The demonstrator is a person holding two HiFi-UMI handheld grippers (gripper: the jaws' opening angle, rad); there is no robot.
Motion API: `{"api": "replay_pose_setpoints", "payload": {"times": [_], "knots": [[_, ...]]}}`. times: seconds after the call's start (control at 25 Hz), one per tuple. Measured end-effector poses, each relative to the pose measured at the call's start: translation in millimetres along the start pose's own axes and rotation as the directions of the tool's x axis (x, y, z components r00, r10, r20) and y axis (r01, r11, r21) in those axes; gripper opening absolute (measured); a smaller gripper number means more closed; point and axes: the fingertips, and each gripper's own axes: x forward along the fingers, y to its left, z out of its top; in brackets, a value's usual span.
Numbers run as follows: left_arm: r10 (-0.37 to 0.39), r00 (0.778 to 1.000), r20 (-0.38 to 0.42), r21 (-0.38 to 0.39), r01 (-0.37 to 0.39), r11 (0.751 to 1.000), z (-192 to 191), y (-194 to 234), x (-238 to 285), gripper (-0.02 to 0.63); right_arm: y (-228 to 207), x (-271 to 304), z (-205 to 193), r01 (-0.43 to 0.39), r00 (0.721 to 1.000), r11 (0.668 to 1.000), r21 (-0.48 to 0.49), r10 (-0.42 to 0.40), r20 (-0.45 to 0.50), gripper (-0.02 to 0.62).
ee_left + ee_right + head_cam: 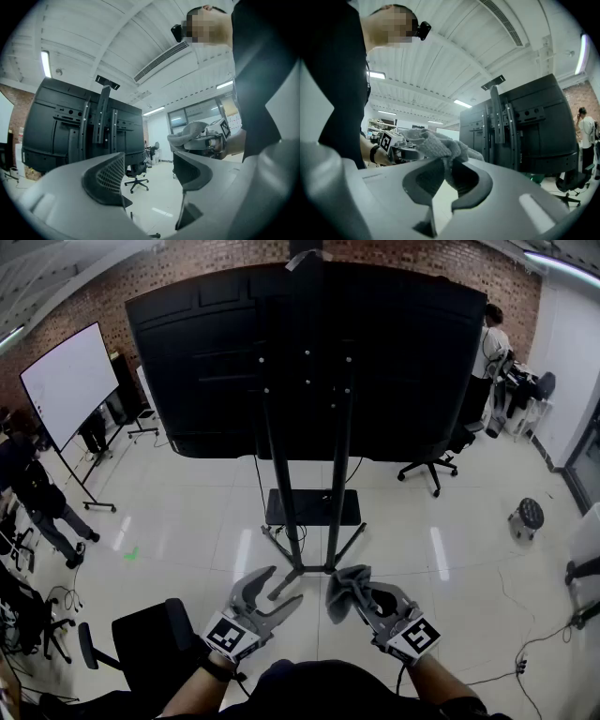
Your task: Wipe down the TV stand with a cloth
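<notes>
We hold a crumpled grey cloth (345, 585) pinched in our right claw (364, 600); the black upright TV stand (339, 484) rises just ahead.

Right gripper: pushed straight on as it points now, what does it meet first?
Most likely the TV stand, which rises just right of centre in the right gripper view. The right gripper is shut on the cloth; nothing shows in between, though depth is unclear.

I see an open office: a rolling whiteboard (66, 381), a swivel chair (436, 465), glossy floor tiles (187, 540), a brick wall (422, 259), a ceiling strip light (45, 63).
</notes>
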Motion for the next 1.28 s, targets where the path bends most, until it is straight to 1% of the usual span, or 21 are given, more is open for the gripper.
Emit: {"api": "replay_pose_setpoints", "payload": {"times": [0.16,0.32,0.4,0.48,0.6,0.76,0.92,1.12,1.28], "knots": [[0.012,1.0,0.007,0.003,-0.012,1.0,1,6,6,0.348,-16,6,7,0.025,0.999,1.0,0.017,-0.026,0.04,0.04],[0.017,1.0,0.02,0.013,-0.017,1.0,7,24,11,0.348,-24,22,13,-0.005,0.999,1.0,0.0,0.005,0.048,0.04],[0.016,1.0,0.023,0.021,-0.017,1.0,7,37,16,0.348,-32,35,19,-0.009,0.998,1.0,-0.023,0.01,0.055,0.04],[0.007,1.0,0.027,0.029,-0.007,1.0,6,53,23,0.348,-41,49,26,0.004,0.998,0.998,-0.066,0.001,0.063,0.04],[-0.013,0.999,0.05,0.039,0.011,0.999,9,81,35,0.348,-55,74,33,0.019,0.998,0.994,-0.108,-0.011,0.067,0.04],[-0.045,0.996,0.073,0.051,0.041,0.998,14,127,52,0.348,-82,110,49,0.065,0.994,0.991,-0.114,-0.054,0.098,0.04],[-0.083,0.992,0.094,0.076,0.076,0.994,26,176,74,0.348,-118,146,65,0.111,0.988,0.985,-0.129,-0.095,0.122,0.038],[-0.153,0.98,0.129,0.124,0.138,0.983,55,230,96,0.348,-146,198,89,0.128,0.981,0.983,-0.131,-0.106,0.161,0.037],[-0.198,0.968,0.156,0.18,0.169,0.969,82,255,111,0.344,-168,224,111,0.142,0.977,0.977,-0.157,-0.113,0.183,0.037]]}}
